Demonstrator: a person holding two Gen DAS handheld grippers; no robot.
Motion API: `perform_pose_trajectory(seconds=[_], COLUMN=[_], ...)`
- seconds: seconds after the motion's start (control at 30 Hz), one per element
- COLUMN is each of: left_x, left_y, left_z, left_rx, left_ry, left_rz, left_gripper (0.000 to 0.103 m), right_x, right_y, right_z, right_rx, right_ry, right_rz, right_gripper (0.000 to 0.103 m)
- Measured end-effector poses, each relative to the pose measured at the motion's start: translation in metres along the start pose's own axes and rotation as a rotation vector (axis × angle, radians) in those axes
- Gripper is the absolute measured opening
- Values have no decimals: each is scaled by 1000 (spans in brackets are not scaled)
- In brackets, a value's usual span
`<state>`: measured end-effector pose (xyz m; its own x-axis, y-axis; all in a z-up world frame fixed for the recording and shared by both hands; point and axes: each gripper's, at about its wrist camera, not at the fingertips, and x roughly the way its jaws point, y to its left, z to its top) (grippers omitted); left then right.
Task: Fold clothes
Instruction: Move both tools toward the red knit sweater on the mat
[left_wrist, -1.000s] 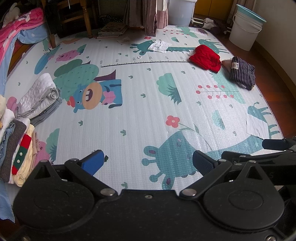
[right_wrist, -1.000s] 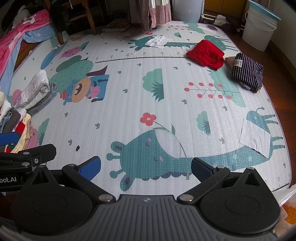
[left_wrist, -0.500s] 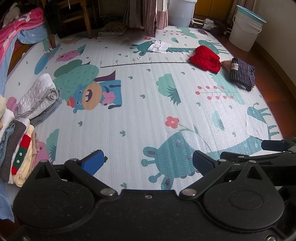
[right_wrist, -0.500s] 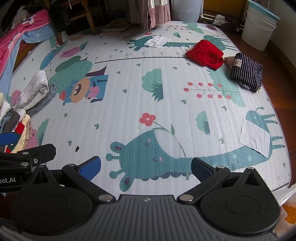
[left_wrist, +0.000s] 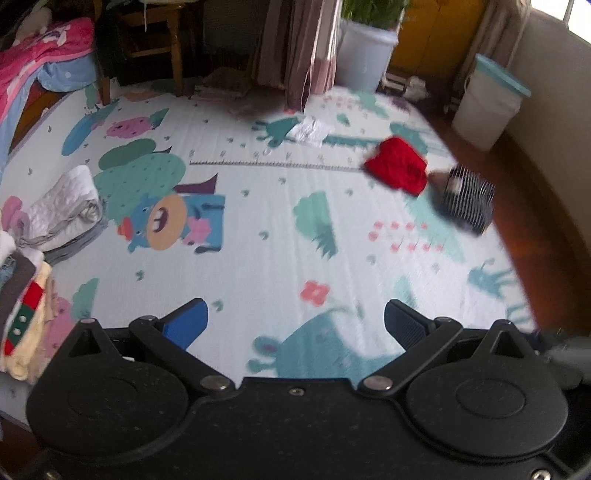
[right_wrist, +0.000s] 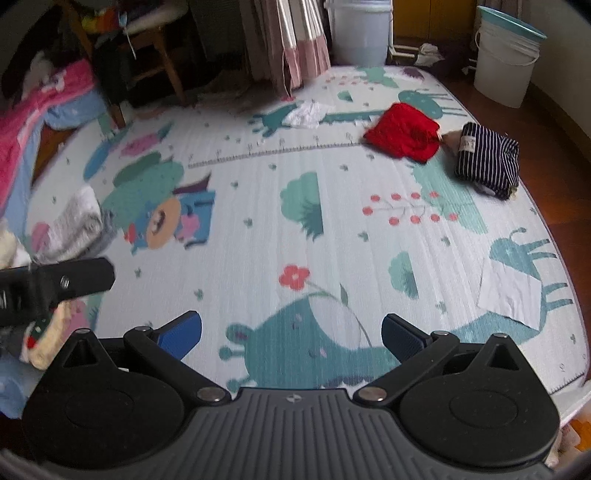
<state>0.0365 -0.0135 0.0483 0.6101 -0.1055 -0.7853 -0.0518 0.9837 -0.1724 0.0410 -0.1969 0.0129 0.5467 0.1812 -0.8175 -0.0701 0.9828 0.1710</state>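
A crumpled red garment (right_wrist: 402, 132) lies at the far right of the cartoon play mat (right_wrist: 258, 206), and a dark striped garment (right_wrist: 485, 160) sits just right of it. Both show blurred in the left wrist view, the red garment (left_wrist: 397, 165) beside the striped garment (left_wrist: 466, 199). Folded clothes (left_wrist: 22, 295) are stacked at the mat's left edge, beside a folded grey-white quilted piece (left_wrist: 64, 206). My left gripper (left_wrist: 295, 325) is open and empty above the near mat. My right gripper (right_wrist: 291, 332) is open and empty too. The left gripper's body (right_wrist: 55, 282) shows at the right wrist view's left.
A white paper sheet (right_wrist: 508, 291) lies on the mat's right side, and a crumpled white cloth (right_wrist: 308, 114) at the back. White buckets (right_wrist: 504, 55) stand on the wooden floor at the far right. A wooden chair (right_wrist: 155, 55), curtains and pink bedding (right_wrist: 33, 118) border the back and left.
Both grippers have lifted and tilted up, so more of the room's back shows. The left view is now motion-blurred. Jaws stay open and the clothes lie where they were.
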Motion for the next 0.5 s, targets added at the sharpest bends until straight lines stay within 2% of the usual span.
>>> perform_pose_trajectory(seconds=[0.3,0.37,0.43,0.5], left_x=[-17,-22,-24,-17], left_y=[-31,-38,-46,-50], left_z=[37,42,46,52], left_rx=[-68,-46,-7,13], left_ry=[-90,-167,-241,-254], left_rz=[-145,-173,-160,-164], left_gripper=[103,103,103,103], right_x=[-29,-36,-39,-41], right_y=[-53,-63,-73,-83], right_z=[37,49,64,77], right_rx=[106,108,79,46], right_ry=[-85,-111,-136,-161], right_rz=[58,41,-4,-43], right_gripper=[103,103,103,103])
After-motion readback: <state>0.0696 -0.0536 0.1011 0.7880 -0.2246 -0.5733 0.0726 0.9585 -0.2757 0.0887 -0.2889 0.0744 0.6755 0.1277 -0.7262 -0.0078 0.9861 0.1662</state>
